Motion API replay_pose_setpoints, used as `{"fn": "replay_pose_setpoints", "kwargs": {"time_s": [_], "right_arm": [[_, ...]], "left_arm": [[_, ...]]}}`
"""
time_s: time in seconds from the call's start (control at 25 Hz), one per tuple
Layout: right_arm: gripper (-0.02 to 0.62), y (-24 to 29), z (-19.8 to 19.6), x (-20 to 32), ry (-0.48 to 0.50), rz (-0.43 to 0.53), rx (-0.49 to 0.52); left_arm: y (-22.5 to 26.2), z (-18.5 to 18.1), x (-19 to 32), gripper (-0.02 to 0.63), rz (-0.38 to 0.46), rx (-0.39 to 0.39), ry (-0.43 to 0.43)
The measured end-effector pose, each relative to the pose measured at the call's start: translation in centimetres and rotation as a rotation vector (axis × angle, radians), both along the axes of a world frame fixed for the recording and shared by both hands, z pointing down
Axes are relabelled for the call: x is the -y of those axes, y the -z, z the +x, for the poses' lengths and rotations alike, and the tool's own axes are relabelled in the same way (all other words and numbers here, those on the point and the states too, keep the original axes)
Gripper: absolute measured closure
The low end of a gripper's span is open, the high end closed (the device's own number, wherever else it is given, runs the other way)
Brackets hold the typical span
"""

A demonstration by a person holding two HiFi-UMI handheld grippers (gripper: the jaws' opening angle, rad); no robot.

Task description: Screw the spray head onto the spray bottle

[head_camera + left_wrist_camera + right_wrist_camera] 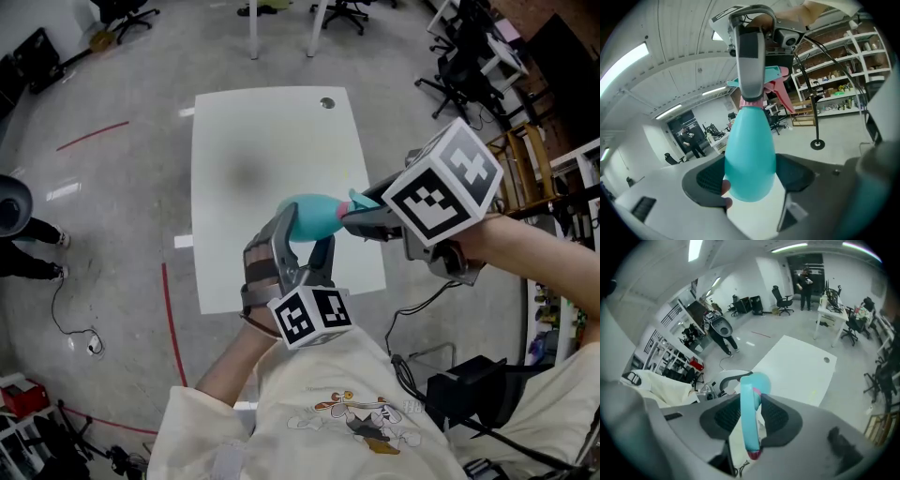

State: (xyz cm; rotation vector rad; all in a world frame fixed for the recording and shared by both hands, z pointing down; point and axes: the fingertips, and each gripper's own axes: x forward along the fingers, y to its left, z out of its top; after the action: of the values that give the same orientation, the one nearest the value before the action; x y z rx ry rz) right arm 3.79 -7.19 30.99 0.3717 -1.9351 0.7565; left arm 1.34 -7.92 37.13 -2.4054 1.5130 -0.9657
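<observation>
The teal spray bottle lies on its side in the air above the worktop's 5 o'clock corner, its neck pointing to 3 o'clock. The spray head, teal with pink parts, meets that neck; how far it is threaded on cannot be told. The left hand-held gripper comes up from 6 o'clock and pinches the bottle's rounded body; in the left gripper view its pads press both flanks of the bottle. The right hand-held gripper reaches in from 3 o'clock, and the right gripper view shows its jaws pinching the spray head edge-on.

The worktop's near edge passes just under the bottle at 6 o'clock, its right edge under the spray head at 3 o'clock. From there the white surface runs open toward 11 and 12 o'clock, with a small round hole near the far edge. On the grey floor, red lines lie at 8 and 10 o'clock, and office chairs crowd 1 to 2 o'clock
</observation>
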Motion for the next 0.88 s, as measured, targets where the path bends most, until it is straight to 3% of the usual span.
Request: {"fn": "replay_pose_setpoints", "kwargs": {"time_s": [0.16, 0.36, 0.56, 0.72, 0.88], "right_arm": [[0.466, 0.0, 0.3, 0.2, -0.063, -0.011, 0.014], [0.368, 1.2, -0.1, -1.4, 0.055, -0.060, 0.076], [0.354, 3.9, 1.2, -0.3, 0.104, 0.019, 0.084], [0.356, 5.6, 2.3, 1.2, 0.210, 0.157, 0.078], [0.356, 7.2, 2.2, 0.9, 0.506, 0.315, 0.110]], "left_arm": [[-0.2, 0.4, -0.1, 0.262, -0.024, -0.051, -0.042], [-0.5, 0.3, 0.2, 0.262, -0.064, -0.131, -0.087], [-1.6, -0.5, 0.1, 0.262, -0.132, -0.151, -0.174], [-2.0, 0.4, -1.9, 0.262, -0.251, -0.284, -0.392], [-1.5, 1.4, -4.8, 0.262, -0.411, -0.429, -0.683]]}}
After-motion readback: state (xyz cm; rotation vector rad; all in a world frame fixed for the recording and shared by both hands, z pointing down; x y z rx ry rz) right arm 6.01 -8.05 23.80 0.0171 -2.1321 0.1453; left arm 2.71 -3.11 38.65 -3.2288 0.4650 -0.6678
